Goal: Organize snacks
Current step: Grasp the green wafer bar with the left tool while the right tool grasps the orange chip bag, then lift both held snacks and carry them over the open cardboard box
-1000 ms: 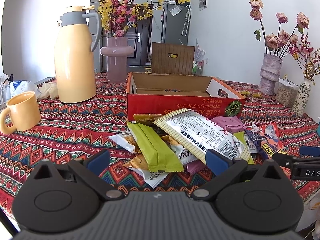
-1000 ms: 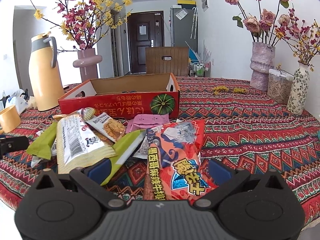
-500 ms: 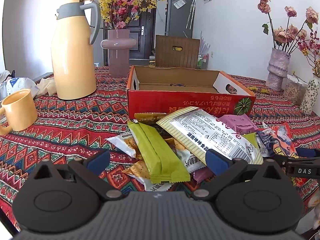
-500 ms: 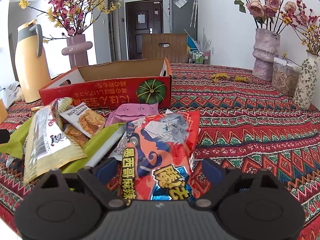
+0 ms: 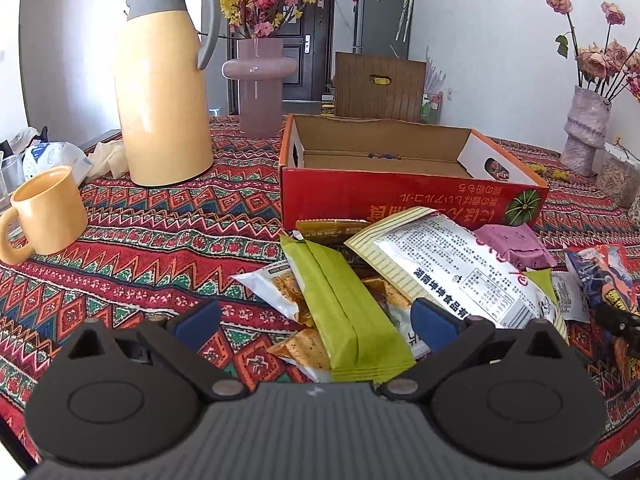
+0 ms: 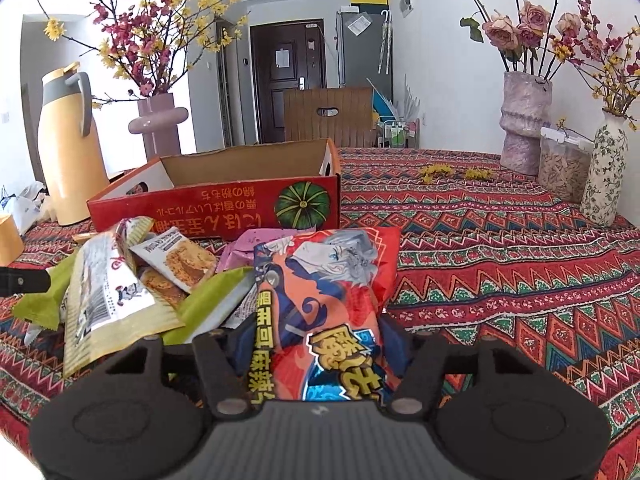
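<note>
A heap of snack packets lies on the patterned cloth in front of an open red cardboard box (image 5: 400,200) (image 6: 212,208). My left gripper (image 5: 316,318) is open, its blue pads on either side of a long green packet (image 5: 344,312), beside a big white bag (image 5: 452,276) and a purple packet (image 5: 516,240). My right gripper (image 6: 316,344) is closing its jaws on a red cartoon snack bag (image 6: 328,280); the pads press its crumpled sides. That bag (image 5: 604,268) also shows at the right edge of the left wrist view.
A tall yellow thermos (image 5: 164,96), a yellow mug (image 5: 48,208) and a pink vase (image 5: 260,80) stand to the left of the box. Two flower vases (image 6: 524,120) and a clear jar (image 6: 564,168) stand far right. A wooden chair back (image 6: 328,116) is behind the table.
The right jaws have drawn in from wide open onto the red bag, which now bulges up between them. Both grippers have moved forward over the heap.
</note>
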The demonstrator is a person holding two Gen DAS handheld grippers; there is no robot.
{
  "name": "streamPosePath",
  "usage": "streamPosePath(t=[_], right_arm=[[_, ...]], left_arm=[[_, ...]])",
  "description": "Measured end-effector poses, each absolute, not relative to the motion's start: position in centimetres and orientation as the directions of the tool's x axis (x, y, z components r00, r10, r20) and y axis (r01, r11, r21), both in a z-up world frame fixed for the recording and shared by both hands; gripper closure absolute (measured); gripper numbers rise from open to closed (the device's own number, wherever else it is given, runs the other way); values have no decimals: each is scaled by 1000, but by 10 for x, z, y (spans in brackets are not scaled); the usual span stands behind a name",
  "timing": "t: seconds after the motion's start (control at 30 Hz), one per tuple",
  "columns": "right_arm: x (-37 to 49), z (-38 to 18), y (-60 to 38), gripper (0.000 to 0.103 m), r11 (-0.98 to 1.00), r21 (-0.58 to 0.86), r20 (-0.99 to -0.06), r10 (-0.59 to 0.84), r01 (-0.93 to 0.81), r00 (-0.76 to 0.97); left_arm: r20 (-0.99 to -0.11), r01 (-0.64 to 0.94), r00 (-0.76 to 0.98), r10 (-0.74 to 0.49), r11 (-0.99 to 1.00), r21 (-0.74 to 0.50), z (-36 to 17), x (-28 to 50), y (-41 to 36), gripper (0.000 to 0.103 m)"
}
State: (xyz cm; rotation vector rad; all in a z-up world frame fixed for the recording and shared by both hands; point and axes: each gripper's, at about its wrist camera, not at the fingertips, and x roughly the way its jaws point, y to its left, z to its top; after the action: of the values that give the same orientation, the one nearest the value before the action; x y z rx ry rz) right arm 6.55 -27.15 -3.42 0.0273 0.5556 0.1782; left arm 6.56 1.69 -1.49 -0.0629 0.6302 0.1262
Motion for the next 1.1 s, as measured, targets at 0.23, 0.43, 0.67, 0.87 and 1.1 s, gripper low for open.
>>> streamPosePath(t=[0.23,0.43,0.67,0.87,1.1], right_arm=[[66,-23,-272,42,984,77,-484,178,-161,857],[72,-24,-268,42,981,91,-487,192,-168,852],[74,-25,-268,42,980,98,-492,199,-173,848],[75,-24,-267,41,979,102,-494,202,-175,845],[74,-19,-263,42,978,102,-483,207,-180,851]], left_arm=[[-625,-159,765,152,986,45,-12,86,11,9],[-674,-144,722,156,987,74,-18,102,7,24],[-709,-128,693,132,990,59,-24,110,8,60],[-707,-130,698,114,991,32,-24,108,15,65],[-690,-135,715,112,991,20,-17,101,20,65]])
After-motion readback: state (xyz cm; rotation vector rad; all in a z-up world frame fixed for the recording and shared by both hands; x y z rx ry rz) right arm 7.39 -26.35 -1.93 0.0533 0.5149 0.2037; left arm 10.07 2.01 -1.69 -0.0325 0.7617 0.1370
